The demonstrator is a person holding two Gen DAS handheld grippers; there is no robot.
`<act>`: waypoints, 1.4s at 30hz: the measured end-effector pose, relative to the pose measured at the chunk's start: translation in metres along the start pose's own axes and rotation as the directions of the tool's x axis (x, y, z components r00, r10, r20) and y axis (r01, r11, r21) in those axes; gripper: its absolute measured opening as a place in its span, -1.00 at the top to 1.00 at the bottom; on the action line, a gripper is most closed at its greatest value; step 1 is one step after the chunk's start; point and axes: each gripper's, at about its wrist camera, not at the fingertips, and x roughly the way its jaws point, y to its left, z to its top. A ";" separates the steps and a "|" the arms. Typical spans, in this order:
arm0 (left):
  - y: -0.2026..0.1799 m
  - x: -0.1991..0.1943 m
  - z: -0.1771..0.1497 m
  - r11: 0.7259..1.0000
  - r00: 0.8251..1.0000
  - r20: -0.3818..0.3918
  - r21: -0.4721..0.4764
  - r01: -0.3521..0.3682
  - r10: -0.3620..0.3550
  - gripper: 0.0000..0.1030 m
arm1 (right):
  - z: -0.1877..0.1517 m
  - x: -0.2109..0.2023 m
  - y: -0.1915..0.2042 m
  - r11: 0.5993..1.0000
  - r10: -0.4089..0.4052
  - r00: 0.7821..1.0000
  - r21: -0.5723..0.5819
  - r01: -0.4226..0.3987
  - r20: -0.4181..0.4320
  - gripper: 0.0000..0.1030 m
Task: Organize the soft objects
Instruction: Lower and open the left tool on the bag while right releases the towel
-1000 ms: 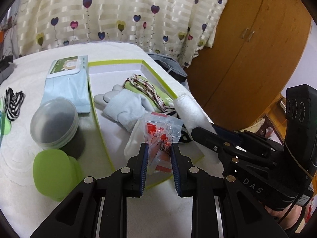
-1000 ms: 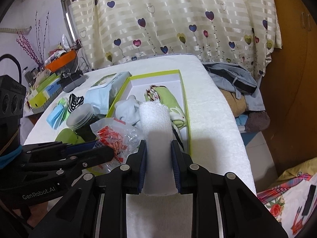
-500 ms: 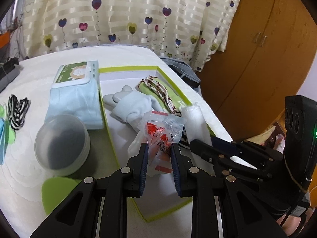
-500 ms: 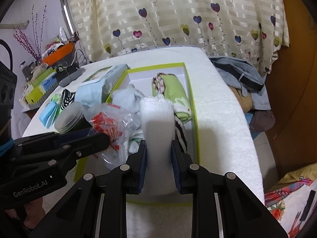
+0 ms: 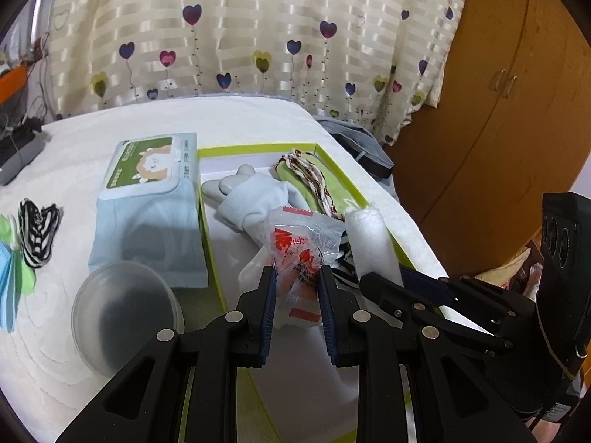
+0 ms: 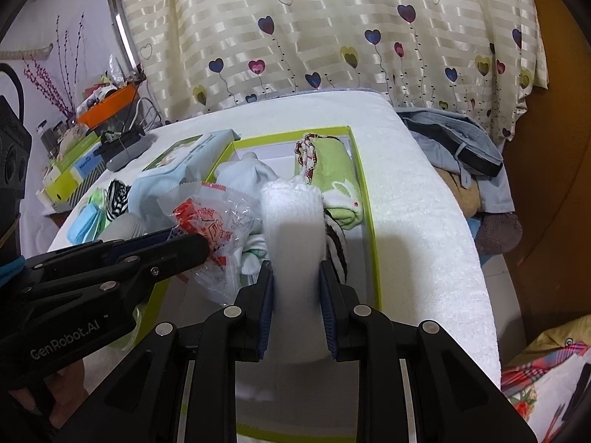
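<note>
left gripper [image 5: 297,288] clamped plastic packet [image 5: 301,247]; right gripper [image 6: 296,288] clamped rolled white towel [image 6: 291,221] | both above green-rimmed box [image 5: 334,164] | socks, cloth already boxed | wipes pack [image 5: 147,199], striped item [image 5: 37,234] remained outside

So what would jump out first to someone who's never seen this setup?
The two black grippers in the foreground: the left gripper pinches a crinkly plastic packet, and the right gripper clamps a rolled white towel. Both hang over a green-rimmed box with socks inside, before a heart-patterned curtain.
</note>
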 end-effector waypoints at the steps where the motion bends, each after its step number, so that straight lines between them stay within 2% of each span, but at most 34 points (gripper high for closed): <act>1: -0.001 0.000 0.000 1.000 1.000 0.001 0.009 -0.002 0.002 0.58 | 0.000 0.000 0.000 1.000 -0.002 1.000 0.000 0.002 0.000 0.52; 5: -0.003 -0.008 -0.001 1.000 1.000 0.016 0.025 -0.003 0.002 0.57 | -0.003 -0.004 0.006 0.999 -0.031 1.000 -0.035 0.031 0.004 0.39; 7: -0.003 -0.012 -0.002 1.000 1.000 0.016 0.023 0.010 -0.010 0.54 | -0.005 -0.009 0.007 0.999 -0.037 0.999 -0.039 0.037 0.013 0.08; 8: -0.004 -0.014 -0.003 1.000 1.000 0.018 0.027 0.010 -0.011 0.51 | -0.006 -0.012 0.008 0.998 -0.038 0.999 -0.041 0.038 0.018 0.07; 10: -0.006 -0.018 -0.004 0.999 1.000 0.027 0.034 0.010 -0.011 0.45 | -0.008 -0.017 0.009 0.998 -0.045 0.999 -0.044 0.046 0.024 0.07; 26: -0.006 -0.045 -0.015 0.999 0.999 0.048 0.037 0.014 -0.016 0.44 | -0.020 -0.049 0.014 0.998 -0.060 0.996 -0.027 0.062 0.059 0.07; 42: -0.008 -0.108 -0.040 0.997 0.992 0.124 0.068 0.025 -0.033 0.44 | -0.034 -0.097 0.042 0.995 -0.080 0.988 -0.048 0.087 0.129 0.06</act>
